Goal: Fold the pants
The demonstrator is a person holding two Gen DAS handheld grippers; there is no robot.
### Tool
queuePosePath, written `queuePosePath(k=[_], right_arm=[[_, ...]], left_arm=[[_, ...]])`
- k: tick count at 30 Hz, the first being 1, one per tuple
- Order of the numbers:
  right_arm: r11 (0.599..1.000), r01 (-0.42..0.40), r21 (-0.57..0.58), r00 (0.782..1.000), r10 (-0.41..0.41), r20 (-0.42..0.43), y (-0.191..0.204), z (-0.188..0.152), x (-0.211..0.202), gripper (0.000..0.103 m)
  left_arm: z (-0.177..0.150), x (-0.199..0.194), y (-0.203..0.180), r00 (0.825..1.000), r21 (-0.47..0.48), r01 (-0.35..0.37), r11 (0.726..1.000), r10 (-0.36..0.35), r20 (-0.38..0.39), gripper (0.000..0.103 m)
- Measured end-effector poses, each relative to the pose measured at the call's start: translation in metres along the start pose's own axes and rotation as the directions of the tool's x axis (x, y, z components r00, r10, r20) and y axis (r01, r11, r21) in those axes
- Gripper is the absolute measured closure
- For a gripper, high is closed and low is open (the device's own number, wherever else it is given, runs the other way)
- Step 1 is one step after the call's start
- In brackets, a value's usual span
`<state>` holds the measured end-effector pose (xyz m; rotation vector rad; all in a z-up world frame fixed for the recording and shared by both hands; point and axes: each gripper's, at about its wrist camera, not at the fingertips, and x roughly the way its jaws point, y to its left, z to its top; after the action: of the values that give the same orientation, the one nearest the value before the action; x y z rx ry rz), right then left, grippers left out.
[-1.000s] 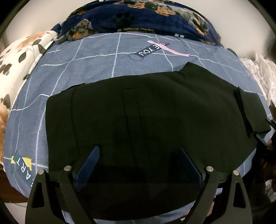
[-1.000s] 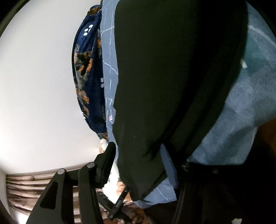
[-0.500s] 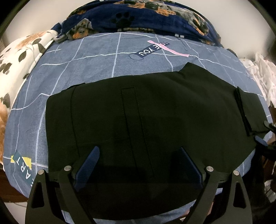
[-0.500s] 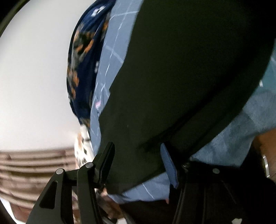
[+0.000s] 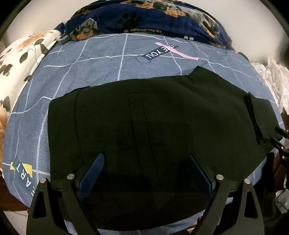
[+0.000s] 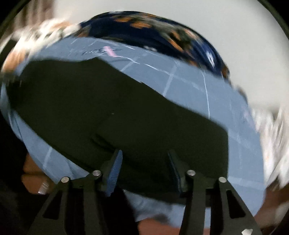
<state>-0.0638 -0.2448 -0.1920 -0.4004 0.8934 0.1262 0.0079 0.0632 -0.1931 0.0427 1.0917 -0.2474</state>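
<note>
On blue bedsheet (image 5: 101,59), black pants (image 5: 162,117) flat, left hand-held gripper (image 5: 146,173) and right hand-held gripper (image 6: 144,166) both spread, holding nothing.

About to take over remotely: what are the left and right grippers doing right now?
Left gripper: open, hovering over the black pants, holding nothing.
Right gripper: open, above the pants' edge, nothing between its fingers; view is motion-blurred.

Plain black pants (image 5: 144,115) lie on a grey-blue bedsheet (image 5: 101,59) gridded with thin white lines (plus a pink stripe and navy word labels), beside a navy blanket (image 5: 144,16) with orange-and-grey dogs and paw prints, and a white leaf-print cloth (image 5: 23,52).
</note>
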Motion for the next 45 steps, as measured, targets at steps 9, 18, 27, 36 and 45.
queuePosePath(k=[9, 18, 27, 36, 45], right_arm=[[0.975, 0.028, -0.219, 1.0, -0.028, -0.001, 0.016, -0.008, 0.01, 0.066], [0.932, 0.025, -0.361, 1.0, -0.028, -0.004, 0.031, 0.007, 0.026, 0.061], [0.966, -0.213, -0.146, 0.972, 0.195, -0.128, 0.001, 0.02, 0.037, 0.076], [0.732, -0.57, 0.373, 0.804, 0.59, 0.069, -0.049, -0.001, 0.012, 0.068], [-0.154, -0.583, 0.797, 0.544, 0.655, 0.525, -0.076, -0.088, 0.047, 0.054]], left_arm=[[-0.001, 0.002, 0.0, 1.0, 0.006, -0.009, 1.0, 0.009, -0.003, 0.01], [-0.001, 0.002, -0.001, 1.0, 0.014, -0.011, 1.0, 0.011, -0.005, 0.008], [0.001, 0.004, -0.001, 1.0, 0.01, -0.006, 1.0, 0.006, -0.01, 0.006], [0.016, -0.027, -0.013, 0.971, -0.018, 0.239, 0.971, -0.238, 0.033, 0.006], [0.092, -0.02, -0.082, 0.84, 0.021, 0.541, 0.84, -0.542, 0.021, 0.008]])
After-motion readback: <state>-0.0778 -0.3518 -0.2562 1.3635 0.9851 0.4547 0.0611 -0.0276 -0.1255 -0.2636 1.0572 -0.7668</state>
